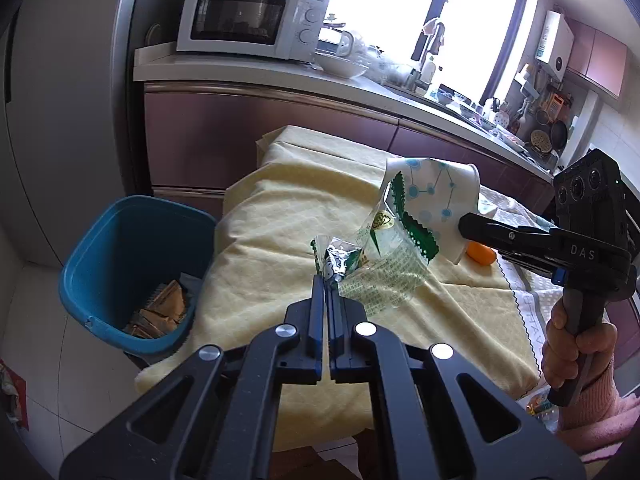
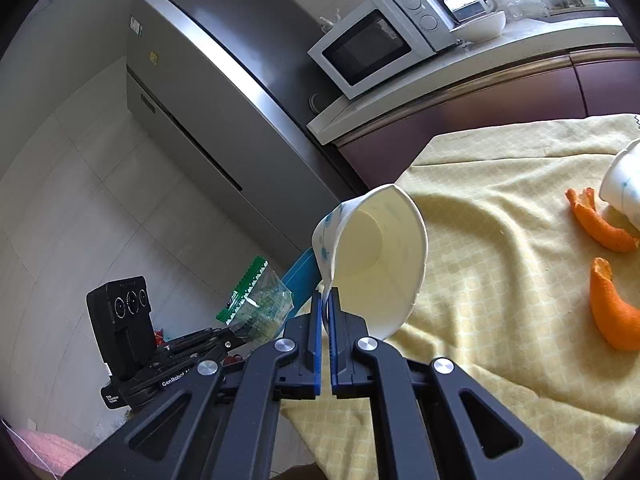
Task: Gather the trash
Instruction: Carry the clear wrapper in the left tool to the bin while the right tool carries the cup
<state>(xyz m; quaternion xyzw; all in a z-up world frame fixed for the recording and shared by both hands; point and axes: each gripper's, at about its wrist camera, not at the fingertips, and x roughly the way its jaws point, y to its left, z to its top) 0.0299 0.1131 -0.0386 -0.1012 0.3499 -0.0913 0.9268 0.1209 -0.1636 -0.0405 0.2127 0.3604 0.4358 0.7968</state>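
The left tool (image 1: 326, 284) is clamped on a clear plastic wrapper (image 1: 380, 276) with green zigzag edges, gripping it by one crumpled corner so that the rest hangs loose in the air above the tabletop (image 1: 280, 240), which is covered with a pale yellow cloth. The right tool (image 2: 326, 300) is closed on the wall of a white paper cup (image 2: 376, 264) with blue dots; the thin rim is squeezed flat between the pads, and the cup tilts with its open mouth toward the right wrist camera. In the left wrist view the same cup (image 1: 436, 200) is seen from outside, just beside the wrapper.

Both pieces of trash are held off the cloth, I think because they are being carried together toward the blue bin (image 1: 132, 272), which stands on the floor against the left end of the tabletop. It already has some brown packets at the bottom. To hold each piece by an edge seems sensible: such light things need only a small pinch, and they will drop free as soon as the fingers part.

Some trash remains on the cloth: two pieces of orange peel (image 2: 612, 312) and another paper cup (image 2: 624, 188) lying on its side near them. So the task looks only partly done, and I expect another trip for these.
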